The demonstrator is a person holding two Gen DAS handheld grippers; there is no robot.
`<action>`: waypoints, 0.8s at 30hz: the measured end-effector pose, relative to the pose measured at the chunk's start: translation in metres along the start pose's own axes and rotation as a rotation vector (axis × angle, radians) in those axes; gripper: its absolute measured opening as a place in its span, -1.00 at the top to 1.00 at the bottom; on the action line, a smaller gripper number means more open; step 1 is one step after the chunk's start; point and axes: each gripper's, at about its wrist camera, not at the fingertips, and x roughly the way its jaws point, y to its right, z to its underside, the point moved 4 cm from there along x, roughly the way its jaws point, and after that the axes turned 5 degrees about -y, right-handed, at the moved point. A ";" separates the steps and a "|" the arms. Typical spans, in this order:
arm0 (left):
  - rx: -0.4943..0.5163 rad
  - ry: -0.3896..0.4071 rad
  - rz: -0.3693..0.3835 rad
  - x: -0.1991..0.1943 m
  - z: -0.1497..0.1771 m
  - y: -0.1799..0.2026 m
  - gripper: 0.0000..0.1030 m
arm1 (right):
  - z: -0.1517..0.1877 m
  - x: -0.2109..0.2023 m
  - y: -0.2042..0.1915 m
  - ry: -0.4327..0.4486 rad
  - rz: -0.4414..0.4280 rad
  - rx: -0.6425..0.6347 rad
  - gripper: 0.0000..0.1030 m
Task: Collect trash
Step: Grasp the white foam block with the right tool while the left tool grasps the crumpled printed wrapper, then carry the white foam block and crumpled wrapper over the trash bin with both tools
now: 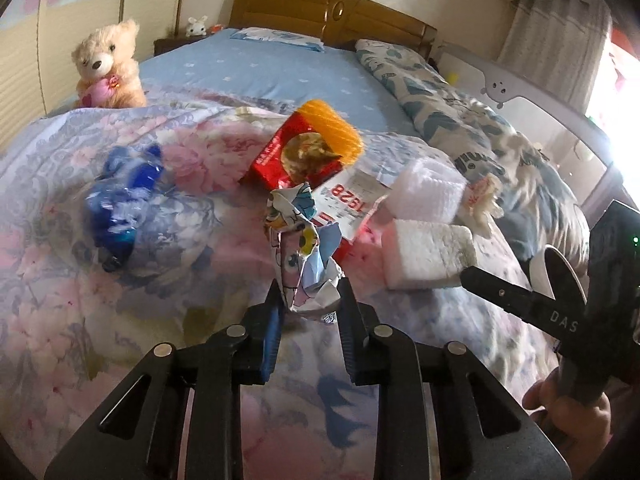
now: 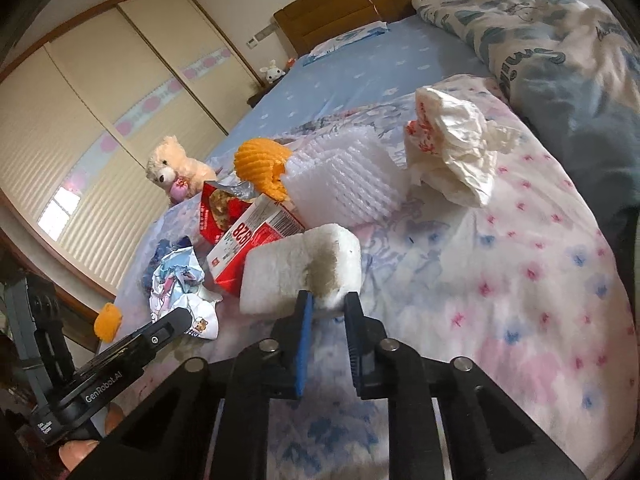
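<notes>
Trash lies on a floral quilt on the bed. My left gripper is shut on a crumpled cartoon-print wrapper, also seen in the right wrist view. My right gripper is shut on a white foam block with a dirty patch, also seen in the left wrist view. Behind them lie a red cookie box, an orange net, white foam wrap, a blue plastic wrapper and a crumpled white bag.
A teddy bear sits at the quilt's far left. A rolled patterned duvet lies along the right side. The wooden headboard and a pillow are at the back. A wardrobe stands left of the bed.
</notes>
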 end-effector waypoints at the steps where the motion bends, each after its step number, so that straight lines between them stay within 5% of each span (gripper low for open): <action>1: 0.004 0.001 0.002 -0.002 0.001 0.002 0.54 | 0.002 -0.004 0.000 0.004 0.001 -0.002 0.74; 5: 0.020 -0.009 0.022 -0.007 0.011 0.013 0.54 | 0.009 -0.019 0.004 0.023 -0.001 0.006 1.00; 9: 0.033 -0.020 0.032 -0.008 0.019 0.021 0.54 | 0.013 -0.032 0.011 0.025 0.010 0.011 0.99; 12: 0.032 -0.027 0.032 -0.008 0.023 0.024 0.54 | 0.014 -0.034 0.017 0.006 -0.001 0.030 0.81; 14: 0.031 -0.028 0.030 -0.009 0.024 0.023 0.54 | 0.011 -0.032 0.019 0.004 0.018 0.029 0.12; 16: 0.027 -0.028 0.029 -0.010 0.025 0.022 0.54 | 0.005 -0.028 0.018 0.015 0.006 0.032 -0.16; 24: 0.035 -0.035 0.038 -0.010 0.024 0.024 0.54 | -0.017 0.010 0.011 -0.023 0.005 0.043 -0.14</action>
